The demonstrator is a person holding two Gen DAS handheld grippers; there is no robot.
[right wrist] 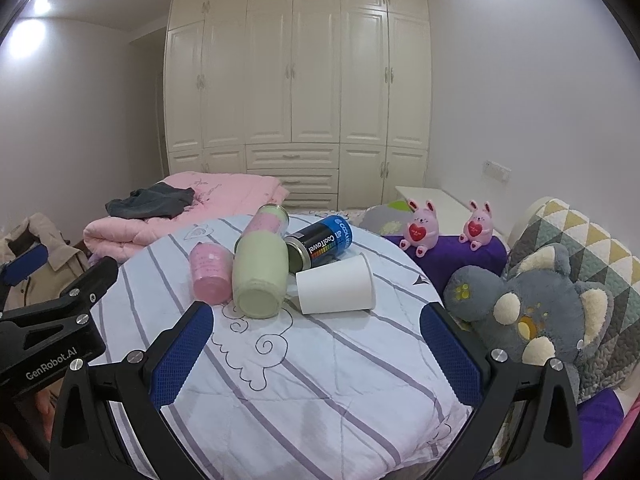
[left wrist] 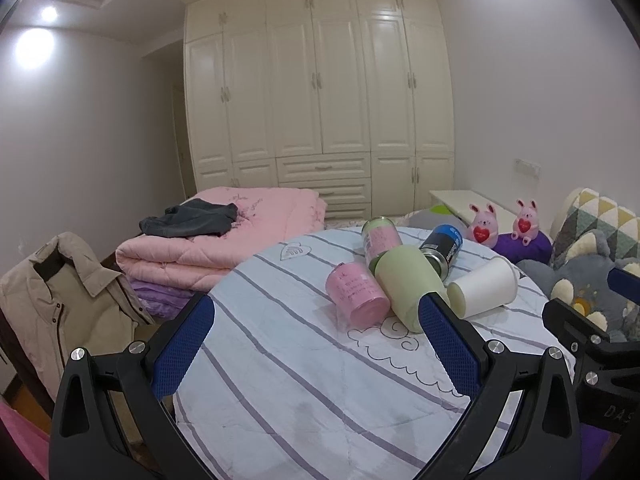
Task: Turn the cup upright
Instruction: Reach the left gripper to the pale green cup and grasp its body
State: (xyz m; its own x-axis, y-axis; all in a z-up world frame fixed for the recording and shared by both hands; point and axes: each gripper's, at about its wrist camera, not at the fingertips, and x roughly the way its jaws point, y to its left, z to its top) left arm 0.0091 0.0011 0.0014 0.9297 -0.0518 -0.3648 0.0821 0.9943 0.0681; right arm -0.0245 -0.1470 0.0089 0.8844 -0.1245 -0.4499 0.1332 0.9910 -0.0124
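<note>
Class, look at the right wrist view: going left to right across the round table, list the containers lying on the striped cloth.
Pink cup → green cup → white paper cup. The pink-and-green can and the blue CoolTowel can lie behind, overlapping these, so they are left out.

The right gripper (right wrist: 316, 344), black-framed with blue textured pads (right wrist: 450, 354), is hovering with its jaws spread wide over a round surface draped in a white cloth with purple stripes (right wrist: 320, 392). Ahead of it, a white paper cup (right wrist: 335, 287) is lying on its side, mouth pointing right. Just left of it, a pale green cylindrical cup (right wrist: 260, 276) is lying with its base toward the camera, touching a pink cylindrical container (right wrist: 210, 274). Behind them, a blue and black can (right wrist: 322, 245) and a pink and green tube (right wrist: 267, 220) are lying tipped over. A grey plush toy (right wrist: 532, 308) is sitting on the right. The left gripper (right wrist: 52, 304) is showing at the left edge.
</note>
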